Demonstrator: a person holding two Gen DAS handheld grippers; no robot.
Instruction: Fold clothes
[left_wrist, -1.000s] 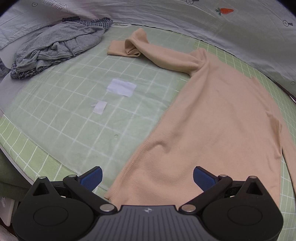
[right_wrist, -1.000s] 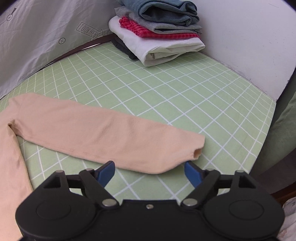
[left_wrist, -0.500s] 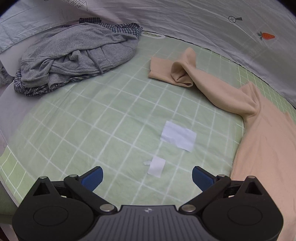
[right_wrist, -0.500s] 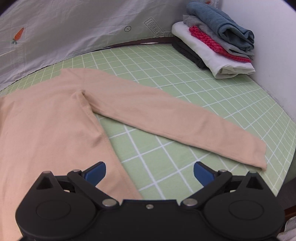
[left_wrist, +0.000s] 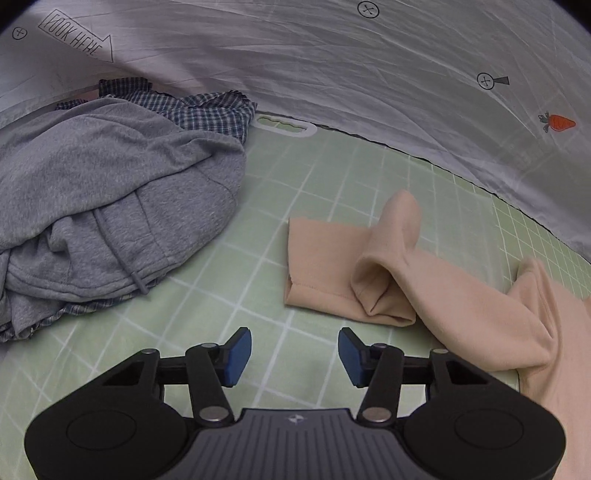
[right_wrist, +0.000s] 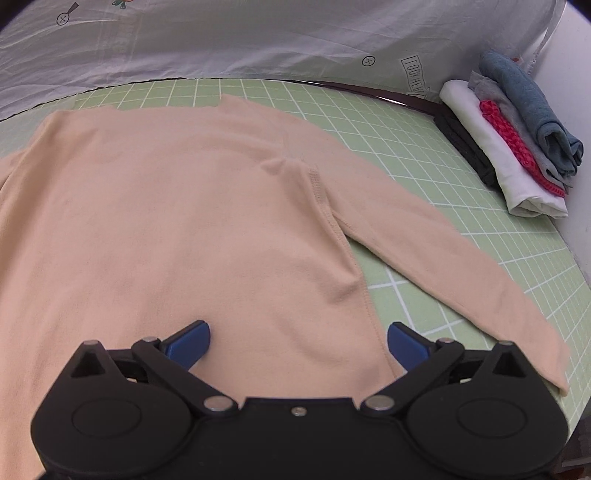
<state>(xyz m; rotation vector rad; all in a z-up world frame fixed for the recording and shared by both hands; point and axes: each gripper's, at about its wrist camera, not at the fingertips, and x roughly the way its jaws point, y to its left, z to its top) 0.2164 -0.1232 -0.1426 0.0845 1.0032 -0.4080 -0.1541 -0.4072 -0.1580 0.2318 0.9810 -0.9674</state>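
Observation:
A peach long-sleeved top (right_wrist: 177, 229) lies flat on the green grid mat (right_wrist: 424, 177). Its right sleeve (right_wrist: 461, 273) stretches straight toward the mat's right edge. Its left sleeve (left_wrist: 388, 273) is bunched and folded over near the cuff. My left gripper (left_wrist: 294, 354) is open and empty, low over the mat just short of that cuff. My right gripper (right_wrist: 298, 341) is open wide and empty, above the top's body near the right side seam.
A crumpled grey hoodie (left_wrist: 103, 206) on a checked garment (left_wrist: 207, 107) lies at the left. A stack of folded clothes (right_wrist: 513, 147) stands at the far right by the wall. A grey sheet (left_wrist: 332, 66) hangs behind the mat.
My left gripper has moved left and forward to the bunched sleeve cuff, and its jaws have narrowed. My right gripper has swung left from the right sleeve to over the top's body.

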